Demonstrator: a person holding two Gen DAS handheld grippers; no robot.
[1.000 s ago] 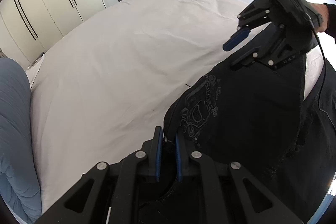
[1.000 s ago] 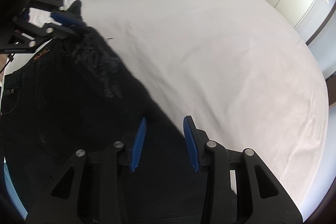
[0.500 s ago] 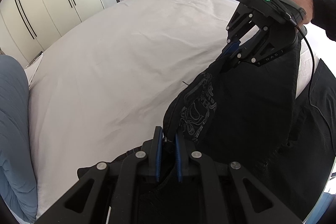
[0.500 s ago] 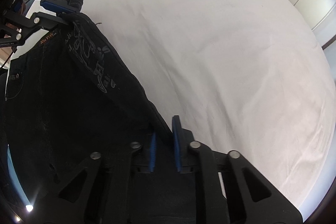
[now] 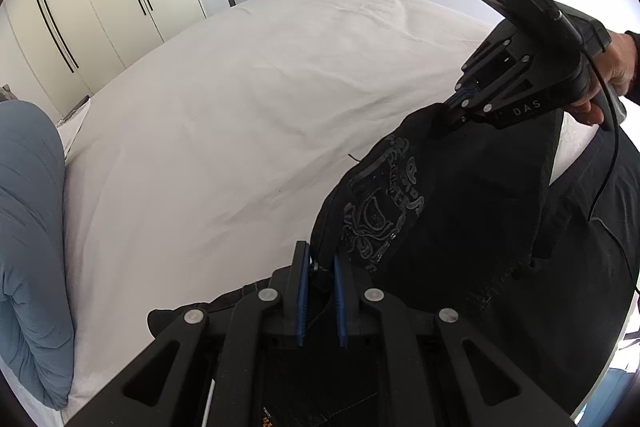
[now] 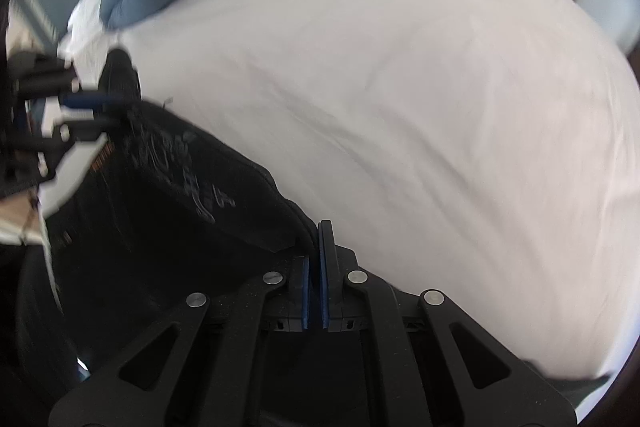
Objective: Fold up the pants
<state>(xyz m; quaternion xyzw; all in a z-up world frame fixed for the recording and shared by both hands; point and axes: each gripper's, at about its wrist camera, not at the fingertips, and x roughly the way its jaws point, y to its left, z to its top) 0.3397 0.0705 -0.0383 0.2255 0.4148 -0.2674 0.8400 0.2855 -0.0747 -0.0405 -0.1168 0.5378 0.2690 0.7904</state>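
Black denim pants with a pale printed emblem (image 5: 380, 203) hang lifted above a bed with a white sheet (image 5: 224, 115), stretched between two grippers. The left gripper (image 5: 320, 267) pinches one corner of the waist edge directly ahead of its fingers. The right gripper (image 6: 316, 243), blurred in its own view, has its fingers pressed together on the far corner. Risks, as I judge them: thin bites on heavy denim could slip, and uneven pulling could skew the fold.
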